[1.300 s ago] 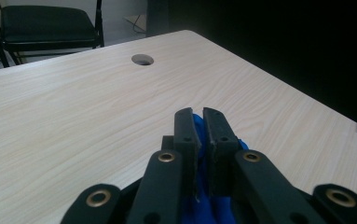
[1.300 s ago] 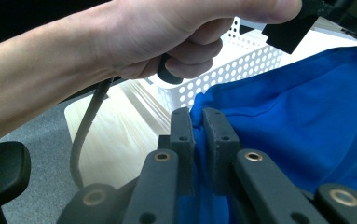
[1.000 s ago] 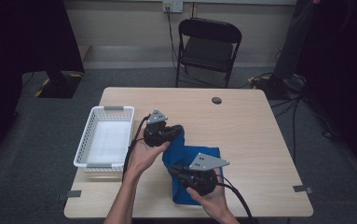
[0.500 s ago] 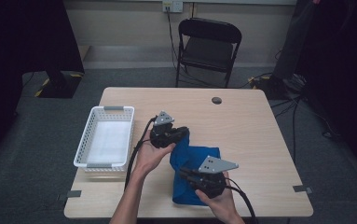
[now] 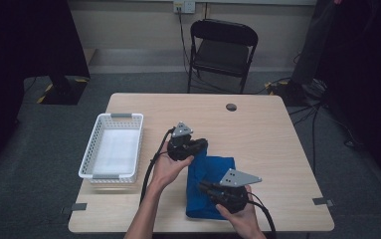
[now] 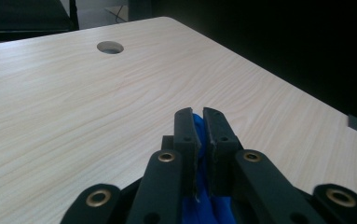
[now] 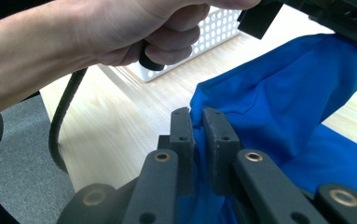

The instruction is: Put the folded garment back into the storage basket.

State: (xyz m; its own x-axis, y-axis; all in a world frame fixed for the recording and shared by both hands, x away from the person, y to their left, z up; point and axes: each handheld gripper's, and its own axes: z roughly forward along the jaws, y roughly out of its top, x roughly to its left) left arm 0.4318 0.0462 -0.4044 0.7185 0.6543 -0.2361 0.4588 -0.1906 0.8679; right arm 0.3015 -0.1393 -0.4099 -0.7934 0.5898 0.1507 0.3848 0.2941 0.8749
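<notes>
Both grippers (image 5: 204, 145) (image 5: 204, 188) lower now (clamped on blue cloth (image 5: 213, 172))

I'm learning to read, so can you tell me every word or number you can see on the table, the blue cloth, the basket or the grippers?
There are none to read: the blue cloth, the white basket, the table, the left gripper and the right gripper all look plain, with no words, numbers or labels.
</notes>
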